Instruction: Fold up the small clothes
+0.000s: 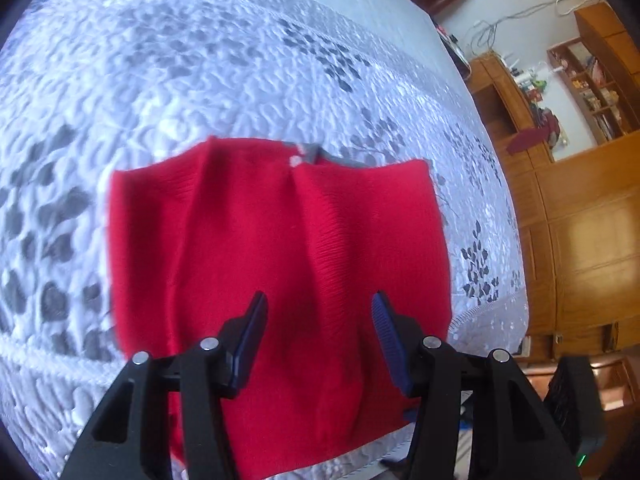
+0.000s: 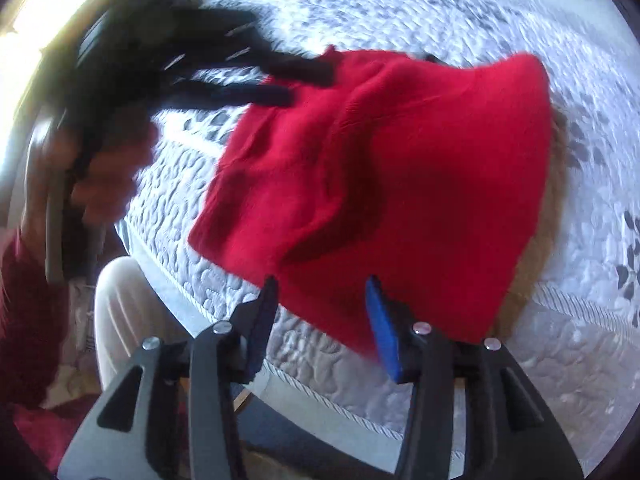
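Note:
A small red knit garment (image 1: 280,240) lies folded and creased on the white and grey quilted bed cover (image 1: 180,80), with a grey tag or collar (image 1: 320,154) at its far edge. My left gripper (image 1: 318,300) hovers open over the garment's near part, with nothing pinched between its blue pads. In the right wrist view the same garment (image 2: 400,168) reaches the bed's near edge. My right gripper (image 2: 322,282) stands open at that near hem, its pads not pressing the cloth. The left gripper (image 2: 298,82) shows blurred at the garment's far left corner, held by a hand (image 2: 108,172).
Wooden cabinets and open shelves (image 1: 580,240) stand beyond the bed's right side. The bed's corded edge (image 2: 320,396) runs close under my right gripper. A person's pale trouser leg (image 2: 128,312) and dark red sleeve (image 2: 24,300) are at the left.

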`<state>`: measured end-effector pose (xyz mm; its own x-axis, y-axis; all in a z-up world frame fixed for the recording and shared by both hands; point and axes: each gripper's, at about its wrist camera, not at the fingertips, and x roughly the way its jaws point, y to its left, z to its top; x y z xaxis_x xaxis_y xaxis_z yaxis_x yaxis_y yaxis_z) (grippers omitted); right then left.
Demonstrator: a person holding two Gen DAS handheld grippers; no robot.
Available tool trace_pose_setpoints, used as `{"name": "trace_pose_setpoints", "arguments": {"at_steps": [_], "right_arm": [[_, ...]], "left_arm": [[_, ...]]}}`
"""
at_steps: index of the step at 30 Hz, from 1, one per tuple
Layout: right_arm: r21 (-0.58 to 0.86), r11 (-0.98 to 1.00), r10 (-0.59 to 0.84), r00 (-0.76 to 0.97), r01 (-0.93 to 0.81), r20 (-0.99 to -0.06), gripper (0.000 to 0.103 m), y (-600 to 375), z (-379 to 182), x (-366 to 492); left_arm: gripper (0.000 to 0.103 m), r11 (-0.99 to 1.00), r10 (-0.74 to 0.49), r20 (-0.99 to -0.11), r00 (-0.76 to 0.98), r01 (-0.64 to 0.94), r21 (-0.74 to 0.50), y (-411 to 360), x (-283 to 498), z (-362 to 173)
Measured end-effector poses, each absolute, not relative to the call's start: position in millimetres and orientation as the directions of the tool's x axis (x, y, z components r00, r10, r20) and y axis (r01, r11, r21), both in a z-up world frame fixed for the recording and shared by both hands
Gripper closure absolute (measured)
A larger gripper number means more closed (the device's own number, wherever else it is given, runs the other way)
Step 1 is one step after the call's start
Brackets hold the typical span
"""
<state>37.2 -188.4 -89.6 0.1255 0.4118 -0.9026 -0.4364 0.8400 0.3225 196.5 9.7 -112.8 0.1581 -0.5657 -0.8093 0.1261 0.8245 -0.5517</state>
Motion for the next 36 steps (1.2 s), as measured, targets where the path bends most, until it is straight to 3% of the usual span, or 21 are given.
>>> {"name": "trace_pose_setpoints", "arguments": {"at_steps": [3,12,14,18,22,26,33,36], "right_arm": [[0.208,0.829,0.358,0.206,-0.518,-0.911,0.053,-167.7,-90.7,24.3],[0.107,0.802,0.282,0.215,-0.588,-0.935,0.044,-137.2,-124.7,24.0],[0.118,0.816,0.282,0.212,-0.566,-0.936,0.051,-140.9,-131.4,28.5],[0.18,0.837,0.323,0.201,-0.517,-0.925,0.095,-156.8,-131.4,41.0],[0.377,0.82,0.48,0.158,-0.431,-0.863,0.096,-189.9,-117.4,51.7],[0.508,0.77,0.603,0.182,-0.385,-0.777,0.096,-218.7,-93.3,56.4],[0.573,0.716,0.683,0.23,-0.399,-0.693,0.096,-239.8,-65.4,57.9],[0.585,0.708,0.693,0.23,-0.397,-0.683,0.096,-243.3,-66.5,55.3]], "left_arm": [[0.048,0.831,-0.555,-0.823,0.123,0.122,-0.543,0.2,207.2,-118.9],[0.049,0.823,-0.565,-0.823,0.055,0.101,-0.558,-6.9,224.9,-138.2],[0.048,0.823,-0.564,-0.824,0.05,0.103,-0.558,-7.4,226.1,-139.7],[0.048,0.831,-0.548,-0.835,0.04,0.137,-0.539,-11.5,226.0,-138.5],[0.042,0.824,-0.556,-0.83,0.032,0.154,-0.546,-12.6,225.4,-134.4],[0.038,0.77,-0.633,-0.774,-0.005,0.094,-0.631,-7.7,226.2,-136.2],[0.037,0.708,-0.701,-0.706,-0.101,0.023,-0.706,-35.5,230.2,-147.1],[0.032,0.702,-0.705,-0.695,-0.145,-0.001,-0.712,-49.7,233.4,-156.4]]}}
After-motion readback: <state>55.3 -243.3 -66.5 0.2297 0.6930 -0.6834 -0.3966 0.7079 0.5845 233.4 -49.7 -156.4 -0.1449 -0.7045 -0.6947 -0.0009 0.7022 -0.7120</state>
